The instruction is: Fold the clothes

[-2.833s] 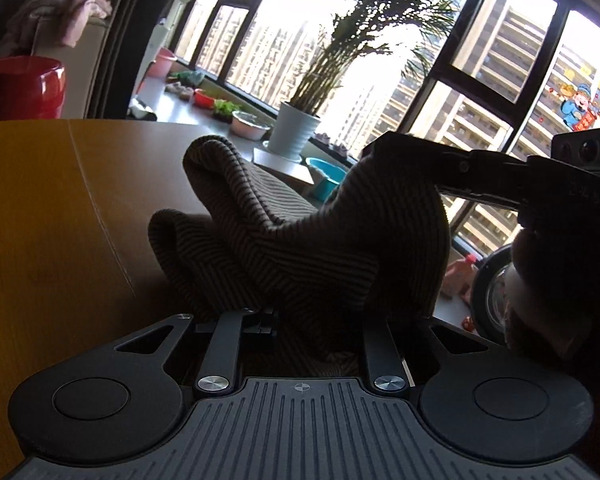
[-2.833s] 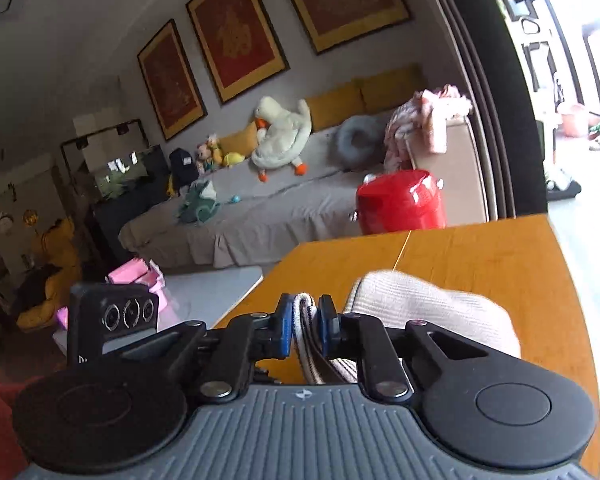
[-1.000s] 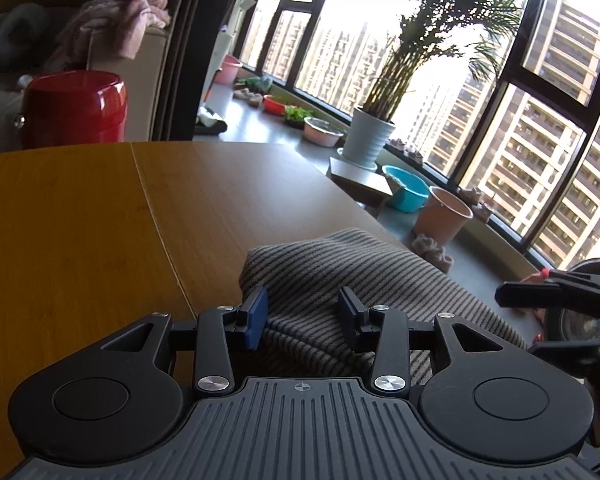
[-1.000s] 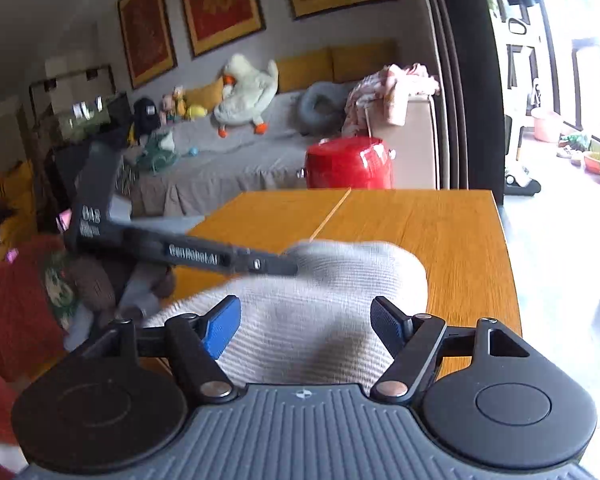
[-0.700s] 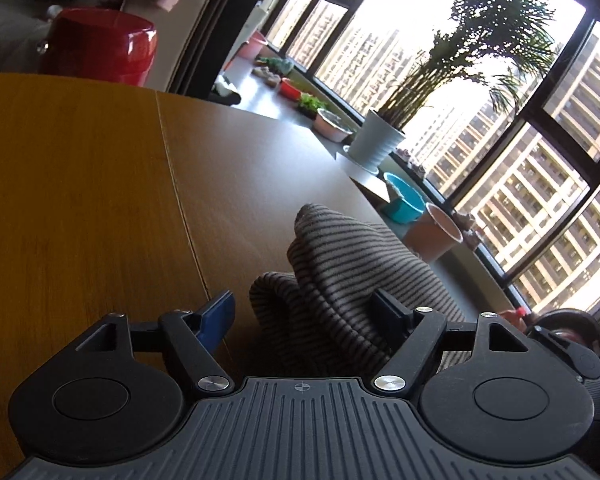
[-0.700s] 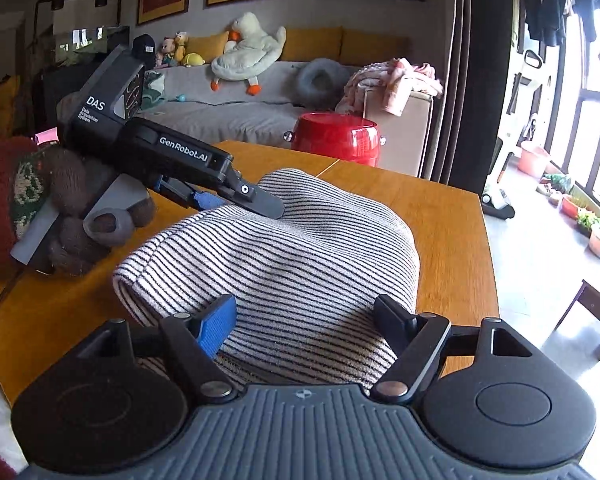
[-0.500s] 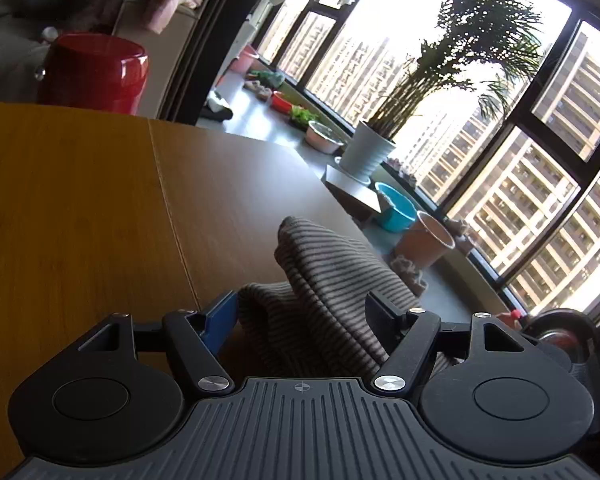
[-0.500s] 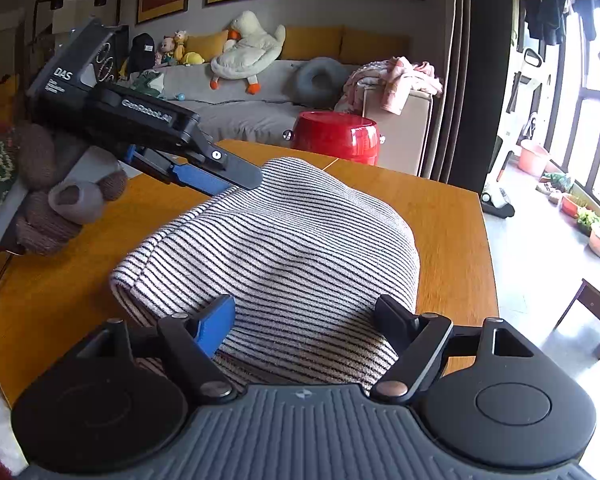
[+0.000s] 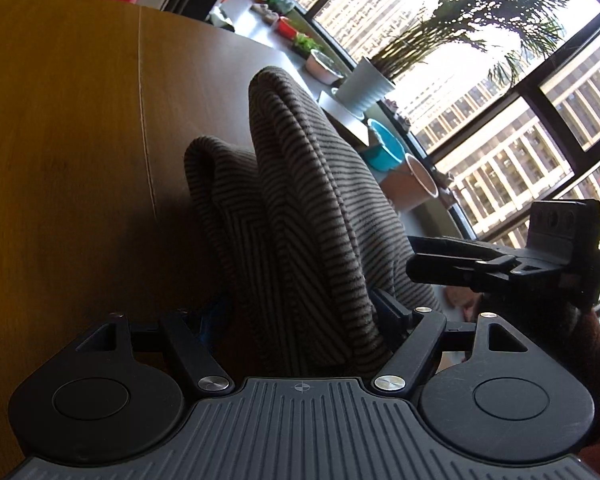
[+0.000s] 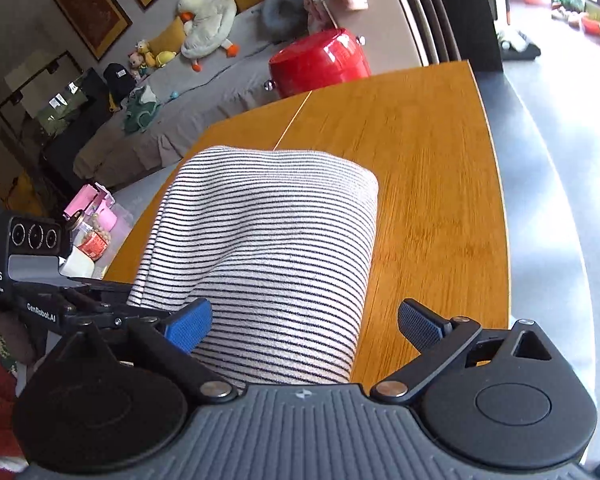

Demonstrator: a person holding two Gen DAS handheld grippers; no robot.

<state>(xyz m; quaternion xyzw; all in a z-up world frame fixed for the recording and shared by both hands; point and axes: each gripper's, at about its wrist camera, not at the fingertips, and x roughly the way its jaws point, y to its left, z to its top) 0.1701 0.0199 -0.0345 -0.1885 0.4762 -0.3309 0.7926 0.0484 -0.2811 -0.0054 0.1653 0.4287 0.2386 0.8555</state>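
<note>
**Several layers already stacked in the striped garment**

One striped garment [image 10: 260, 256] lies doubled over on the wooden table [image 10: 428, 168], nearer me than the red pot [image 10: 320, 62]. Left gripper [image 9: 296, 312] and right gripper [image 10: 300, 324] both straddle it with fingers apart, gripping nothing. Whether more folds remain, I can't judge.

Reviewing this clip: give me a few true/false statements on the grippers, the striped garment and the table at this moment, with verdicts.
1. The right gripper is clamped shut on the striped garment. False: its jaws stand wide open, with the cloth lying between them.
2. The left gripper has folds of the garment between its fingers. True.
3. The garment rests on a glass table. False: the table is wooden.
4. A red pot stands beyond the table's far end. True.
5. The garment is plain white. False: it has thin dark stripes.
</note>
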